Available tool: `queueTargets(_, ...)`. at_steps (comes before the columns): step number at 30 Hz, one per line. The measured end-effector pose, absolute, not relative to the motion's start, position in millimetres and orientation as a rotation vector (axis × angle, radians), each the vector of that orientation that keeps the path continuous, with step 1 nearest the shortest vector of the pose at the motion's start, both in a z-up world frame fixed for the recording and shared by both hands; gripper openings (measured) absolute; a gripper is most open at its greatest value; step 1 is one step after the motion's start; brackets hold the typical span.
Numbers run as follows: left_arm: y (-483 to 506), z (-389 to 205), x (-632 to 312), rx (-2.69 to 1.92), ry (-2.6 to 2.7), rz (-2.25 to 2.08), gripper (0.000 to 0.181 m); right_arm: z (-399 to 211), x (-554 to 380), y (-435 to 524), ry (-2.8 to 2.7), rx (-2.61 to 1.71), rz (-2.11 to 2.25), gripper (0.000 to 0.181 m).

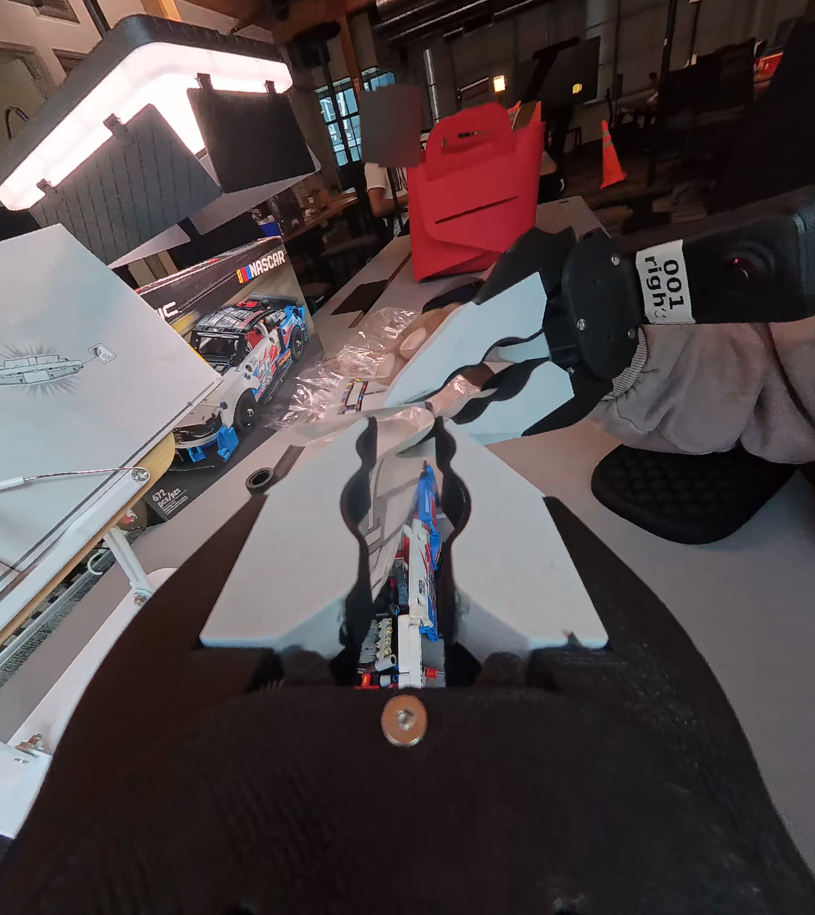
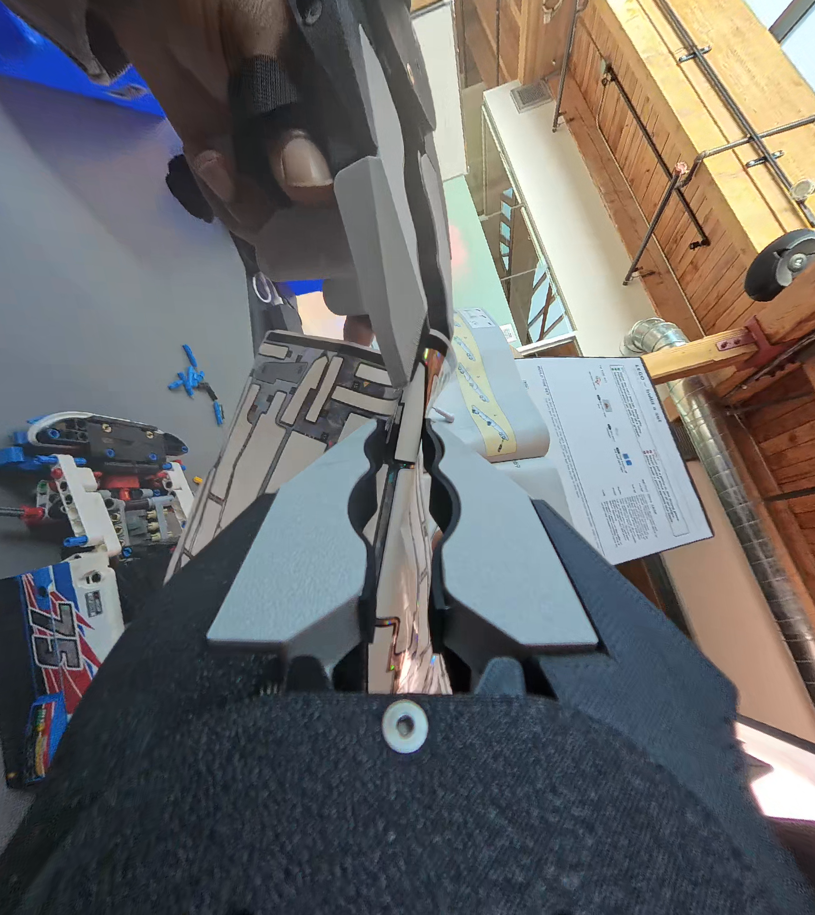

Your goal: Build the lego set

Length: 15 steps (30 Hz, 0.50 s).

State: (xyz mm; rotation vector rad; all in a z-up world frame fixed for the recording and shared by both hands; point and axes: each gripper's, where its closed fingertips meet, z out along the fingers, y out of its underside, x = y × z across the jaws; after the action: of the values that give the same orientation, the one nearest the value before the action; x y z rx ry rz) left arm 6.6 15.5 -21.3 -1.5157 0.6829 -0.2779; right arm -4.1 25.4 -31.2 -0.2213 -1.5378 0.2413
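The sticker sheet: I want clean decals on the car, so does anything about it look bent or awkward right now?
Yes. The sticker sheet is pinched between both tools, the right tool and the left tool, meeting at one edge. It curves and folds there instead of lying flat, so it may crease. The half-built car sits apart on the table.

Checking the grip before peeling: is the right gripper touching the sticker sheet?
Touching. The right wrist view shows the right gripper shut on the sticker sheet, which runs between its fingers.
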Motion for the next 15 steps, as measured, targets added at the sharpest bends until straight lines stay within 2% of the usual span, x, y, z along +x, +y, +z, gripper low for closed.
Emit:
queueTargets(3,18,-21,3,-1.526,0.67,-0.247,0.022,-33,-7,32,-1.525,-0.23,0.185,0.011)
queueTargets(10,18,-30,7,-1.572,0.705,-0.231,0.001,-36,-10,35,-1.504,-0.213,0.097,0.01)
queueTargets(12,17,-31,9,-1.566,0.727,-0.217,0.0,-36,-10,34,-1.505,-0.233,0.14,0.011)
queueTargets(15,18,-31,4,-1.546,0.764,-0.123,0.0,-33,-5,27,-1.559,-0.332,0.416,0.022)
